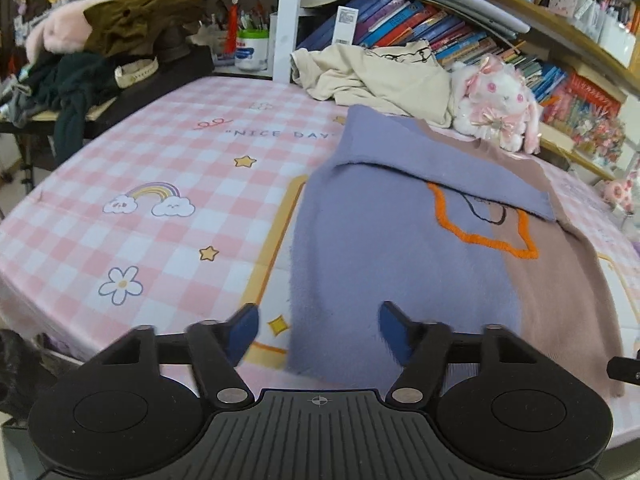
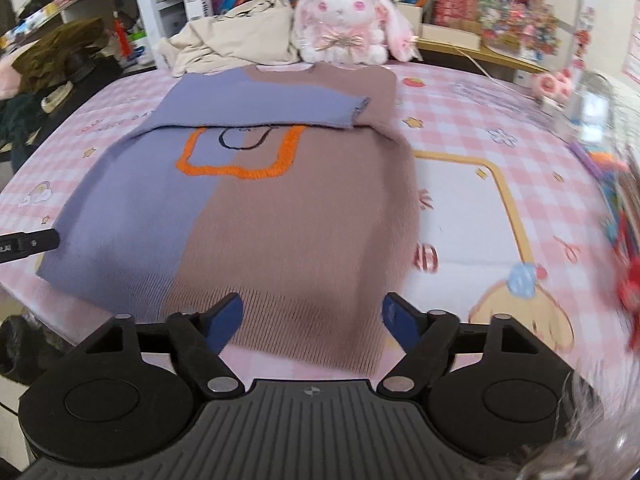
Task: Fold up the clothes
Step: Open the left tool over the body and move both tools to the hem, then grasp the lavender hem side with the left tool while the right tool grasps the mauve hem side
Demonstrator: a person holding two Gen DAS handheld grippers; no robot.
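A purple and brown sweater [image 2: 256,216] with an orange outline lies flat on the pink checked table cover [image 2: 460,128]; it also shows in the left wrist view [image 1: 400,264]. Its purple sleeve [image 2: 264,106] is folded across the chest. My left gripper [image 1: 318,332] is open and empty over the sweater's near left hem. My right gripper [image 2: 312,318] is open and empty over the brown near hem. The tip of the left gripper shows at the left edge of the right wrist view [image 2: 28,242].
A crumpled cream garment [image 2: 236,40] and a white plush bunny [image 2: 348,24] sit at the far edge against bookshelves [image 1: 400,24]. Dark clothes [image 1: 72,80] pile on a side stand at the left. Colourful clutter [image 2: 616,184] lies at the table's right edge.
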